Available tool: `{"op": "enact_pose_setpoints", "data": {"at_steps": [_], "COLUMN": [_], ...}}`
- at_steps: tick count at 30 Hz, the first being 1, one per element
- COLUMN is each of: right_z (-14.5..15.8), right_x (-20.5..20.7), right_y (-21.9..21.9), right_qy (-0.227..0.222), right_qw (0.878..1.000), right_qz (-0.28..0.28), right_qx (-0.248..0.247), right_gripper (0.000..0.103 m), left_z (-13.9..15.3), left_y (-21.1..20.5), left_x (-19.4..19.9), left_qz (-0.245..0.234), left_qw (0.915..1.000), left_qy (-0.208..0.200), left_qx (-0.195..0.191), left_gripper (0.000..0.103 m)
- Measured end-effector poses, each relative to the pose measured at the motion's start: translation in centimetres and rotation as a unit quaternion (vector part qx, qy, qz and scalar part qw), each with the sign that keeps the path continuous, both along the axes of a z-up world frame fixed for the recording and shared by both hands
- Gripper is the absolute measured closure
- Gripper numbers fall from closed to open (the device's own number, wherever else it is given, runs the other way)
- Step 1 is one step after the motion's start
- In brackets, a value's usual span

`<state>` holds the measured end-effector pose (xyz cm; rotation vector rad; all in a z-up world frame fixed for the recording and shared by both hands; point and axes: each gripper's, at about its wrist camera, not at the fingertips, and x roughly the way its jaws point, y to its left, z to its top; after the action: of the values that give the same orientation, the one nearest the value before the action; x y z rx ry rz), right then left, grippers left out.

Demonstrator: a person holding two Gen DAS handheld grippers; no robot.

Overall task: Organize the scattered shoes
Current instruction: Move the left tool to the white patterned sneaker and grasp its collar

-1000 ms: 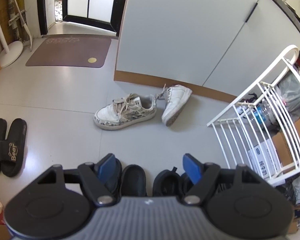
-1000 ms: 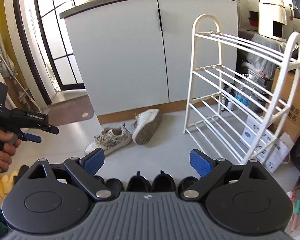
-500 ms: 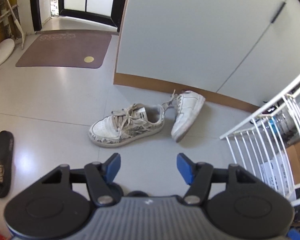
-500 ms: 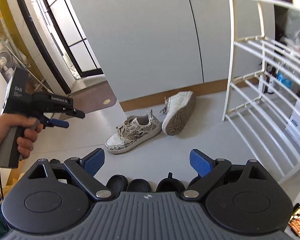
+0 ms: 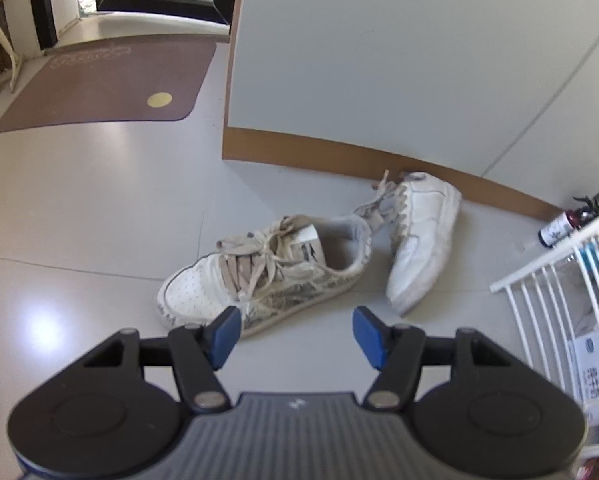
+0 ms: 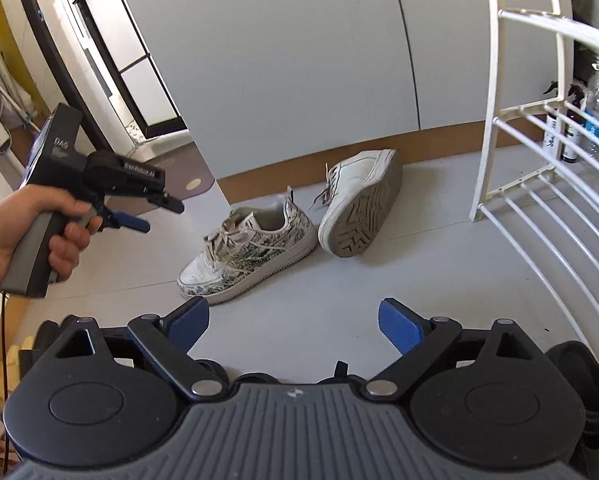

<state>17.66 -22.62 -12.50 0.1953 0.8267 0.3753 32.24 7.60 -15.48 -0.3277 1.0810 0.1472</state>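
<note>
A patterned white sneaker [image 5: 267, 272] [image 6: 247, 254] stands upright on the grey floor, toe toward me. Beside it a plain white sneaker [image 5: 421, 240] [image 6: 361, 208] lies tipped on its side against the cabinet's brown base, sole showing in the right wrist view. My left gripper [image 5: 295, 338] hovers open just short of the patterned sneaker, nothing between its blue pads; it also shows in a hand at the left [image 6: 147, 216]. My right gripper [image 6: 293, 324] is open and empty, farther back from both sneakers.
A white wire shoe rack [image 6: 539, 184] [image 5: 559, 280] stands at the right, bottles [image 6: 571, 128] behind it. Grey cabinet doors [image 5: 379, 60] rise behind the sneakers. A brown doormat [image 5: 107, 84] lies far left. Dark slippers [image 6: 587, 392] sit under my right gripper.
Both grippers have dropped and come closer to the two sneakers, which now look larger. The left jaws narrowed a little. The black slippers at the left have slid out of the left wrist view.
</note>
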Motion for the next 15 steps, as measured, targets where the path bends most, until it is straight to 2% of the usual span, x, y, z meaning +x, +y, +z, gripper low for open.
{"op": "enact_pose_setpoints", "data": {"at_steps": [10, 15], "right_z": [-6.0, -8.0], "right_x": [2.2, 1.9], "right_y": [2.2, 2.1], "right_qy": [0.020, 0.034], "right_qw": [0.999, 0.999], "right_qz": [0.010, 0.028], "right_qx": [0.046, 0.029], "right_gripper": [0.008, 0.008], "left_z": [-7.3, -9.3], "left_y": [1.2, 1.7], "left_x": [6.7, 8.6], "left_qz": [0.008, 0.014], "left_qw": [0.9989, 0.9983], "left_qy": [0.017, 0.012], "left_qx": [0.042, 0.056], "left_gripper": [0.035, 0.032]}}
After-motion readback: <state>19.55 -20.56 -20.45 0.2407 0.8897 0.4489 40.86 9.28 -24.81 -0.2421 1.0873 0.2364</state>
